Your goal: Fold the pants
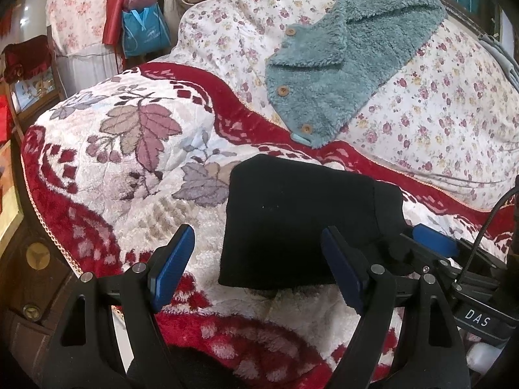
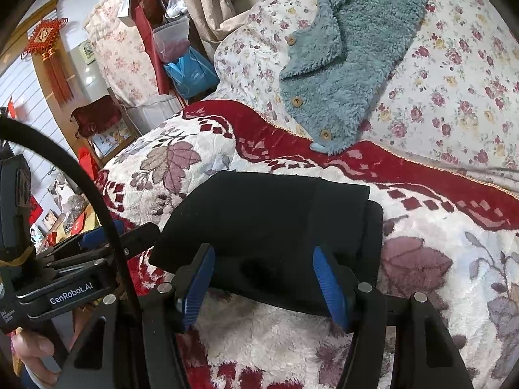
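Note:
The black pants (image 1: pixel 292 220) lie folded into a compact rectangle on the red-and-white leaf-patterned blanket (image 1: pixel 129 162); they also show in the right wrist view (image 2: pixel 266 227). My left gripper (image 1: pixel 256 269) is open, its blue pads either side of the near left part of the bundle, holding nothing. My right gripper (image 2: pixel 262 285) is open at the bundle's near edge, pads apart and empty. The right gripper's body (image 1: pixel 454 259) shows at the right in the left wrist view; the left gripper's body (image 2: pixel 65 275) shows at the left in the right wrist view.
A teal fleece jacket (image 1: pixel 340 64) with wooden buttons lies on a floral quilt (image 1: pixel 438 103) behind the pants. The bed's left edge drops to dark wooden furniture (image 1: pixel 35 259). A blue bag (image 1: pixel 146 32) and red cloths hang at the back left.

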Tool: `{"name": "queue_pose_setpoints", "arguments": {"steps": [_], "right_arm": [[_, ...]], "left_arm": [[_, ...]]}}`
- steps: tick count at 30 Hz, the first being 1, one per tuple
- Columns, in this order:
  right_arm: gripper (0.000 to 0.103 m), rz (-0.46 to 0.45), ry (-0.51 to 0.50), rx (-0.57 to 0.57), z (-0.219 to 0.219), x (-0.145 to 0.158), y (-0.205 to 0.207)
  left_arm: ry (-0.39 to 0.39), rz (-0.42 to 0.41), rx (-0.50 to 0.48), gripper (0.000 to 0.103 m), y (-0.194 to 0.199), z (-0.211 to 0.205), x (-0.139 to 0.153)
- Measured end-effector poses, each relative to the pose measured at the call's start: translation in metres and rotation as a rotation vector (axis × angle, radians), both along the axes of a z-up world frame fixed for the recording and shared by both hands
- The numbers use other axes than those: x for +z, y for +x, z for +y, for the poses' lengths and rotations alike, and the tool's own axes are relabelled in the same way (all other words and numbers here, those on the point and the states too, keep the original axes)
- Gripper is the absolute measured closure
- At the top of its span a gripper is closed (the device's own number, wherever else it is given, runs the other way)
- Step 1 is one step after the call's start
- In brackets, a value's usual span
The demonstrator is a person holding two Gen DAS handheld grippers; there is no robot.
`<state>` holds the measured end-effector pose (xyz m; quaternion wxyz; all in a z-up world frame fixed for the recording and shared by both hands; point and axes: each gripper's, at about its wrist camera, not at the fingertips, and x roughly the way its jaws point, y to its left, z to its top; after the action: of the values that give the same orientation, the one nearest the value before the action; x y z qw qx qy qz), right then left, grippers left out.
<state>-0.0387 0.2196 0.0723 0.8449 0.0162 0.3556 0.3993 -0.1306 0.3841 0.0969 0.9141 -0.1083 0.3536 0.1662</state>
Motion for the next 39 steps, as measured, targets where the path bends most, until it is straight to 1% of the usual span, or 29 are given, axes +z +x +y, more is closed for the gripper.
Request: {"name": "queue_pose_setpoints", "arguments": {"steps": [3, 6, 7, 10, 13, 16, 20, 22, 26, 31, 39], "right_arm": [[0.042, 0.009, 0.015, 0.000, -0.003, -0.001, 0.000], [0.042, 0.015, 0.037, -0.016, -0.015, 0.001, 0.000], [0.042, 0.014, 0.041, -0.028, -0.022, 0.002, 0.000], [0.042, 0.018, 0.052, -0.073, -0.046, 0.004, 0.004], [0.042, 0.034, 0.072, -0.116, -0.072, 0.006, 0.009], [0.042, 0.013, 0.087, -0.158, -0.101, 0.013, 0.008], [0.042, 0.002, 0.084, -0.213, -0.140, 0.017, 0.006], [0.042, 0.007, 0.082, -0.241, -0.159, 0.016, 0.006], [0.041, 0.025, 0.098, -0.279, -0.183, 0.012, 0.006], [0.041, 0.041, 0.122, -0.290, -0.190, 0.008, 0.006], [0.041, 0.051, 0.115, -0.239, -0.164, 0.003, 0.004]], "left_arm": [[0.035, -0.017, -0.017, 0.022, -0.001, -0.007, 0.002], [0.030, -0.023, -0.062, 0.022, 0.001, -0.021, 0.006], [0.041, -0.037, -0.080, 0.022, 0.001, -0.028, 0.008], [0.109, -0.077, -0.125, 0.022, 0.002, -0.057, 0.017], [0.107, -0.092, -0.180, 0.023, 0.007, -0.080, 0.023], [0.095, -0.092, -0.226, 0.023, 0.015, -0.102, 0.027], [0.047, -0.080, -0.246, 0.023, 0.023, -0.123, 0.029], [0.044, -0.074, -0.246, 0.023, 0.026, -0.131, 0.029], [0.044, -0.056, -0.236, 0.023, 0.028, -0.136, 0.027], [0.046, -0.048, -0.224, 0.023, 0.025, -0.134, 0.025], [0.039, -0.042, -0.202, 0.023, 0.023, -0.124, 0.022]]}}
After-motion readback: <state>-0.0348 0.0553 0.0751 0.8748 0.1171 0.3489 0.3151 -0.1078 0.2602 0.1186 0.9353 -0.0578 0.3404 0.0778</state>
